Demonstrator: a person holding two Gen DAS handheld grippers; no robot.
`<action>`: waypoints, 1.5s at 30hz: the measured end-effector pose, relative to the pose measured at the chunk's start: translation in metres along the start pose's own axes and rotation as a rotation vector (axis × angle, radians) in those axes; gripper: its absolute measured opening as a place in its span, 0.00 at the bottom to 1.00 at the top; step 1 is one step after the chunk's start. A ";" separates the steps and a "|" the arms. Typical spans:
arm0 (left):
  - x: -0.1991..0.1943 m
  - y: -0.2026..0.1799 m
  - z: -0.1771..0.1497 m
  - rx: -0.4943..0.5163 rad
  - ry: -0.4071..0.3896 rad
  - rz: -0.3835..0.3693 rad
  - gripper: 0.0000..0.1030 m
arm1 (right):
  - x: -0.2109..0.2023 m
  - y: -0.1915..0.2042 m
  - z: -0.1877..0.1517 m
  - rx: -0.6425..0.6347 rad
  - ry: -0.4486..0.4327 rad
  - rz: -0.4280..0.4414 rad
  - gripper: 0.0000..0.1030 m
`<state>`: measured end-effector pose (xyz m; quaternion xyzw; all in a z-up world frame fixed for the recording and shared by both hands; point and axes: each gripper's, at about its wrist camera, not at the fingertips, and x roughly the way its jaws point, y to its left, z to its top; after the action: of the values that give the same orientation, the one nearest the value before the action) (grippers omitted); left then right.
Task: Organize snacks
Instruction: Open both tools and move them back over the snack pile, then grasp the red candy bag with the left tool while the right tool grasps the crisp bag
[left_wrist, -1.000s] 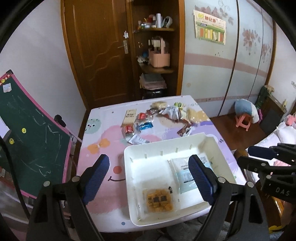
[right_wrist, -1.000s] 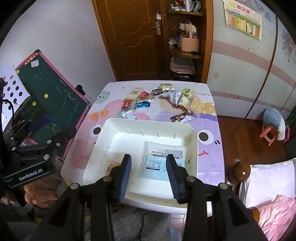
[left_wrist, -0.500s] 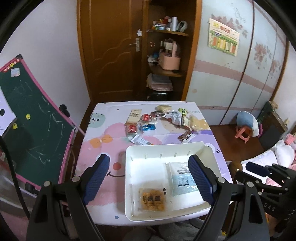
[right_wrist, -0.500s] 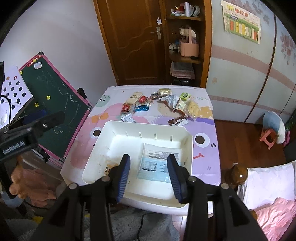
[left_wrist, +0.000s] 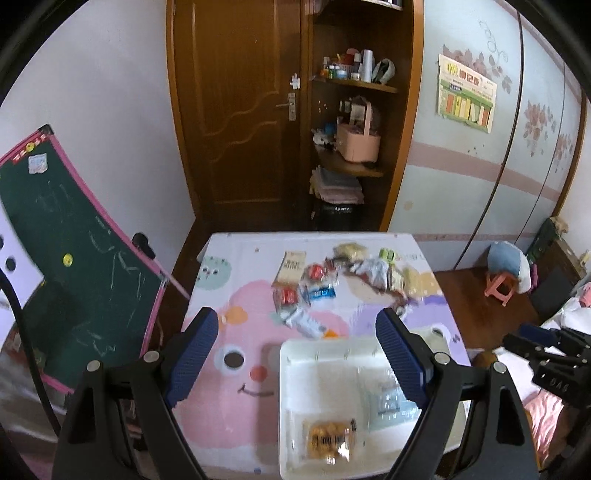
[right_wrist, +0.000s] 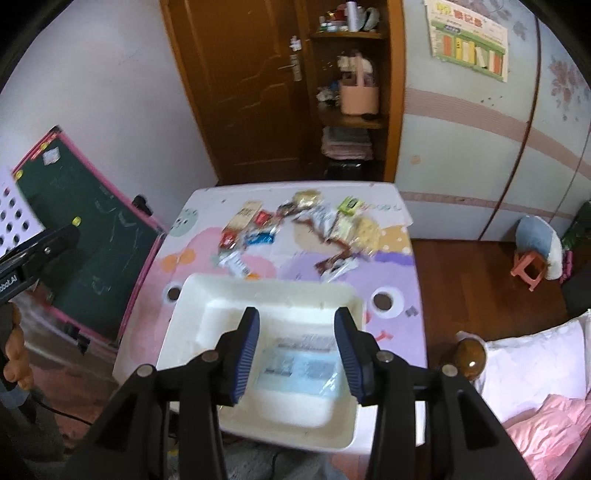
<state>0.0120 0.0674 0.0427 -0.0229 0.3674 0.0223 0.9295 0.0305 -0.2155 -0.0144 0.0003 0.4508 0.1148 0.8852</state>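
A white tray (left_wrist: 291, 373) (right_wrist: 207, 295) sits at the near edge of the cartoon-print table (left_wrist: 221, 291). In it lie an orange snack packet (left_wrist: 327, 439) and a pale blue-and-white packet (right_wrist: 299, 365) (left_wrist: 388, 398). A pile of loose snack packets (left_wrist: 321, 280) (right_wrist: 295, 229) lies on the far half of the table. My left gripper (left_wrist: 297, 356) is open and empty, high above the table's near left. My right gripper (right_wrist: 297, 354) is open and empty, above the tray.
A green chalkboard (left_wrist: 62, 266) leans at the left of the table. A wooden door (left_wrist: 236, 110) and shelf unit (left_wrist: 354, 147) stand behind it. A small pink stool (left_wrist: 502, 288) and bedding (right_wrist: 535, 369) are at the right.
Both grippers have risen and pulled back from the table, which now looks smaller. The left view has swung left, so the tray sits lower right. Both stay open and empty.
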 end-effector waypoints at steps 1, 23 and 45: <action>0.003 0.001 0.007 0.002 -0.005 -0.002 0.84 | -0.001 -0.003 0.006 -0.002 -0.009 -0.010 0.41; 0.097 0.020 0.106 0.026 0.031 -0.024 0.89 | 0.004 -0.019 0.160 -0.036 -0.200 -0.137 0.71; 0.405 0.047 0.031 0.048 0.572 0.005 0.89 | 0.313 -0.126 0.140 0.231 0.393 -0.128 0.71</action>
<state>0.3251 0.1260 -0.2131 -0.0052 0.6151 0.0086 0.7884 0.3449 -0.2601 -0.1940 0.0509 0.6238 0.0040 0.7799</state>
